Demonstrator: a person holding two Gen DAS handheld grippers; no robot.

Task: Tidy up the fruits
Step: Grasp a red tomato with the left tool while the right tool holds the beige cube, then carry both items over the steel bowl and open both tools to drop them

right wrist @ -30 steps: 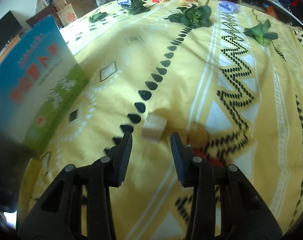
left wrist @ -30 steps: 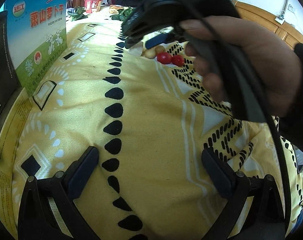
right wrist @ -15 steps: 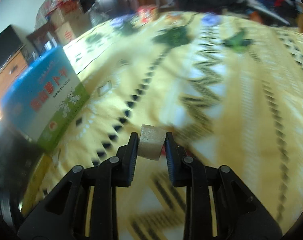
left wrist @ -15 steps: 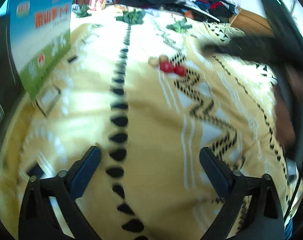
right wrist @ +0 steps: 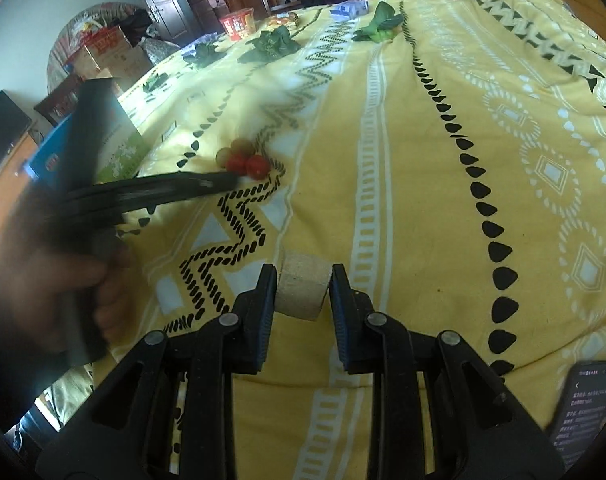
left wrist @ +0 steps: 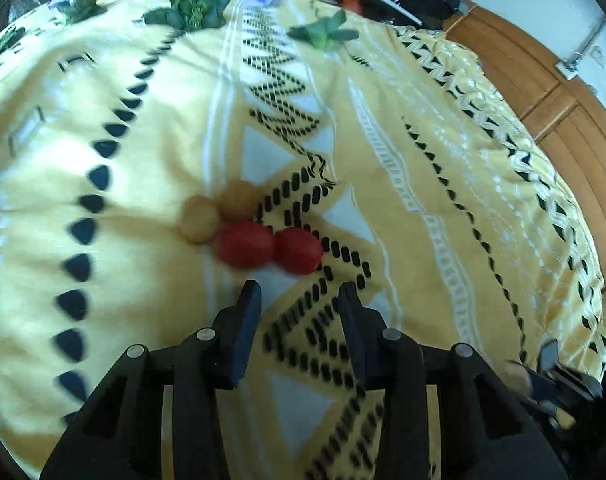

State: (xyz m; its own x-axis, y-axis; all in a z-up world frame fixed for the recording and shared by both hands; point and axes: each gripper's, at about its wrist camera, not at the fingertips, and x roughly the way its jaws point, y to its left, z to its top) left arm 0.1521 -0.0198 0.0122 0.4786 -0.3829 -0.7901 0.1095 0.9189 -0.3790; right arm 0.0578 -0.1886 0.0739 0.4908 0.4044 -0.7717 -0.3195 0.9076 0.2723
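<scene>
We've got the right gripper (right wrist: 303, 286) clamped on a pale wooden block (right wrist: 301, 291) near the bottom centre of its view, lifted off the yellow blanket (right wrist: 423, 160). The left gripper (left wrist: 299, 300) has nothing between its fingers and its jaws are closing — it sits just below the fruit cluster in the middle of the frame.

That cluster is two red tomatoes (left wrist: 269, 245) touching side by side, with two tan round fruits (left wrist: 217, 212) tucked against them at the upper left. In the right view the same bunch shows up left of centre, just past the blurred left gripper.

Our read: the left is lining up on the nearer tomato. Since all four touch, closing early risks bumping and rolling them — we'd want the jaws spread back out wider than the fruit, one finger slipped into the seam between the reds, then a gentle squeeze. Soft skin, soft blanket, so go easy and lift straight up. Keep the block out to the right, clear of the left hand (right wrist: 63, 280).
</scene>
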